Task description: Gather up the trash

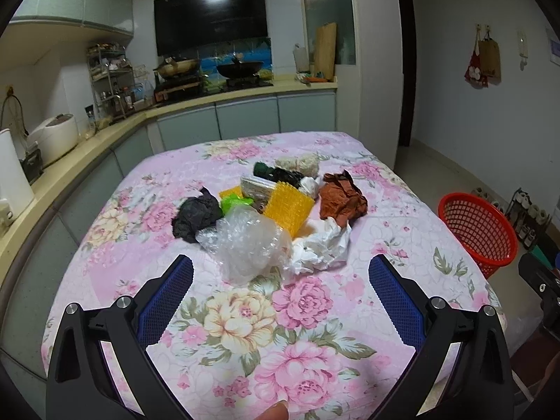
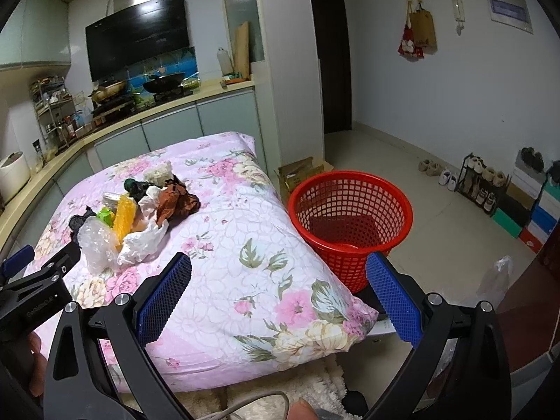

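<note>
The left claw [image 1: 280,273] is wide open and empty; the pile of trash [image 1: 266,210] lies on the tabletop [image 1: 140,210] straight ahead, the clear plastic wrap [image 1: 248,245] nearest. The right claw [image 2: 278,273], also open and empty, faces the red basket [image 2: 350,217] on the floor, so the left is nearer.

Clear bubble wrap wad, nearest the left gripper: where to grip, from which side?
Probably pinch the near bulge of the clear bubble wrap wad, coming straight in from the table's near edge with the open left gripper. That side is unobstructed; the black crumple and white bag crowd its flanks.
</note>
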{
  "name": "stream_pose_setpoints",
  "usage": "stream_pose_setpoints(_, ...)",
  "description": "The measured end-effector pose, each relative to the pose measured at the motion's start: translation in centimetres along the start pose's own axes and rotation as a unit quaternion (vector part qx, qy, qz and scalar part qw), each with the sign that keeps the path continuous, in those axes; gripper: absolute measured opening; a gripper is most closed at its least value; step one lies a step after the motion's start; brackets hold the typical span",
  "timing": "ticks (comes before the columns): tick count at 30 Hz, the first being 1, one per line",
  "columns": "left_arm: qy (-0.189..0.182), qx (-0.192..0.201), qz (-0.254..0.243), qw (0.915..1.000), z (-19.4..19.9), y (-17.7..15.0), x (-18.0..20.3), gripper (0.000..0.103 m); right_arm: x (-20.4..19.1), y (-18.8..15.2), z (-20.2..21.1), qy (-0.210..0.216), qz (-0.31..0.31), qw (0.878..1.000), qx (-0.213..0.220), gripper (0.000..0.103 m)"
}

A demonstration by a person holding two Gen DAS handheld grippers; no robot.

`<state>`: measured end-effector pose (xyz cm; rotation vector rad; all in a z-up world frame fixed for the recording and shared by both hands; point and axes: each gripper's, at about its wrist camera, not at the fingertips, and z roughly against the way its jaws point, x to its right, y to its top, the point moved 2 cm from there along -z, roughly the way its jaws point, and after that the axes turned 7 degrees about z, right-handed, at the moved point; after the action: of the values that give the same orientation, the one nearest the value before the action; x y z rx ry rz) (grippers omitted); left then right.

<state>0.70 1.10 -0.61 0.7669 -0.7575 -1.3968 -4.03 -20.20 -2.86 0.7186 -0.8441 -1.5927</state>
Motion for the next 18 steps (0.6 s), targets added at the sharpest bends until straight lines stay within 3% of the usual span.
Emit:
stream_pose_setpoints(6,0.010,0.016,0.008,0.9998,0.88,0.39,-0.66,0.097,-0.95,0.33,0.67,0.004,0.015,1.000,0.016,0.098)
stream_pose_setpoints(18,0.006,0.007,0.003,1.0000,0.81,0.06,-0.56,0.097,-0.54,0.16,0.59,-0.011,0.005,1.000,0.013,0.098)
